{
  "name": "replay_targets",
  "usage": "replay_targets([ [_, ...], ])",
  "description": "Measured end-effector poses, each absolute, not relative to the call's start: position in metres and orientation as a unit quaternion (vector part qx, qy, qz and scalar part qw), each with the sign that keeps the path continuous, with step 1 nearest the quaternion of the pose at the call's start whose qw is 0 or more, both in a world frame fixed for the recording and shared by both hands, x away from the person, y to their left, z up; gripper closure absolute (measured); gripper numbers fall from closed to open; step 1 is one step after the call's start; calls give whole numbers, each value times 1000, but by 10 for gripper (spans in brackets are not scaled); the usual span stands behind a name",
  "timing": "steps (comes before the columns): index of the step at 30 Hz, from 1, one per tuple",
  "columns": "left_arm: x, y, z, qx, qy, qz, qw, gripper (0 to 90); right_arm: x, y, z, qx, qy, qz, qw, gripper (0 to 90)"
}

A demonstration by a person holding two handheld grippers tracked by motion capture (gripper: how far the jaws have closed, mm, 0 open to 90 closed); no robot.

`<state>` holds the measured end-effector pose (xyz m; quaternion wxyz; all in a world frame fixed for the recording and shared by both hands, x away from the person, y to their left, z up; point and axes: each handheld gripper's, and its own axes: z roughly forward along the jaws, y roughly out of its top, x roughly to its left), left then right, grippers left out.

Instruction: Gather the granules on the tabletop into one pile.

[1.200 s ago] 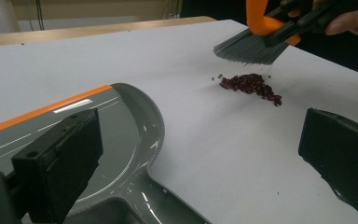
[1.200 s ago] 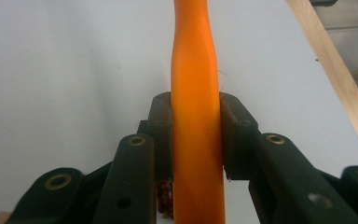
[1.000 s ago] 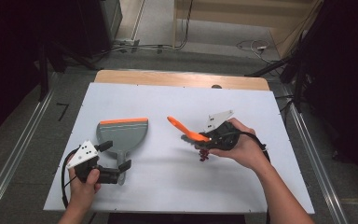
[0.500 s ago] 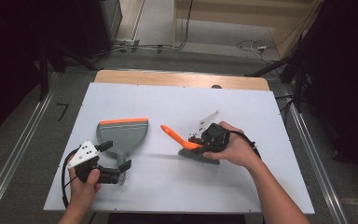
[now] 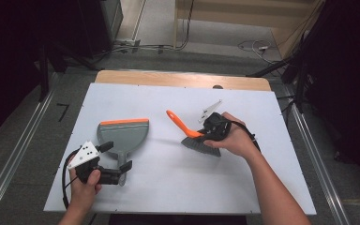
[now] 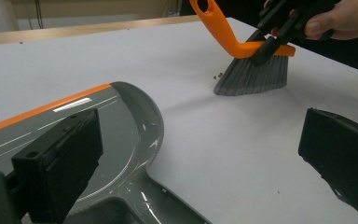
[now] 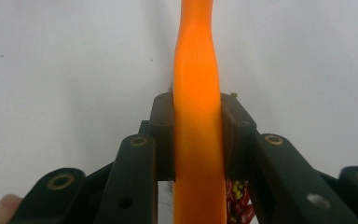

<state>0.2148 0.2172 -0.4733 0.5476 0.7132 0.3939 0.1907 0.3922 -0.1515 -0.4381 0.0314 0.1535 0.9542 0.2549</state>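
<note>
White tabletop (image 5: 168, 187), bare across most of the high view; broad free strips along the lower edge and right edge, another wide band at upper centre below the wooden strip (image 5: 178, 78) at the far edge. Grey floor and metal rails (image 5: 14, 154) flanking both sides, beyond the board's edges.

Left of centre: grey dustpan (image 5: 122, 137) with orange lip toward the top of the frame, lying flat, handle toward the lower edge. Left gripper (image 5: 117, 161) at lower left, jaws wide apart and straddling the dustpan handle, gripping nothing; in the left gripper view one jaw over the pan (image 6: 121, 121), the other over bare table.

Right of centre: hand brush (image 5: 194, 136) with orange handle slanting toward upper left, grey bristles down on the table. Right gripper (image 5: 211, 131) clamped tight on the brush handle, seen closely in the right gripper view (image 7: 196, 140). Open table between brush and dustpan, nothing in the gap.

Tiny dark specks (image 6: 218, 74) just beside the bristles in the left gripper view, perhaps crumbs; too small to tell. Red and yellow bits (image 7: 238, 200) under the right jaws, blurred.
</note>
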Motion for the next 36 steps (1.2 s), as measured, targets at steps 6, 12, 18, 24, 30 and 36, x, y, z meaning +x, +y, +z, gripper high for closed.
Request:
replay_targets([
  [6, 215, 217, -474, 714, 394, 191, 547, 1, 395, -152, -437, 157, 953, 255, 36, 691],
  [12, 216, 217, -474, 714, 394, 190, 548, 1, 394, -152, -436, 148, 954, 256, 38, 691],
  [18, 216, 217, -474, 712, 394, 190, 549, 1, 386, -154, -430, 145, 955, 254, 37, 690],
  [24, 215, 217, -473, 712, 393, 190, 549, 1, 378, -160, -419, 157, 948, 273, 57, 690],
  [30, 215, 218, -473, 712, 394, 189, 550, 1, 373, -176, -405, 227, 928, 284, 77, 690],
  [36, 215, 217, -474, 713, 393, 190, 550, 1, 378, -206, -403, 348, 884, 283, 130, 689],
])
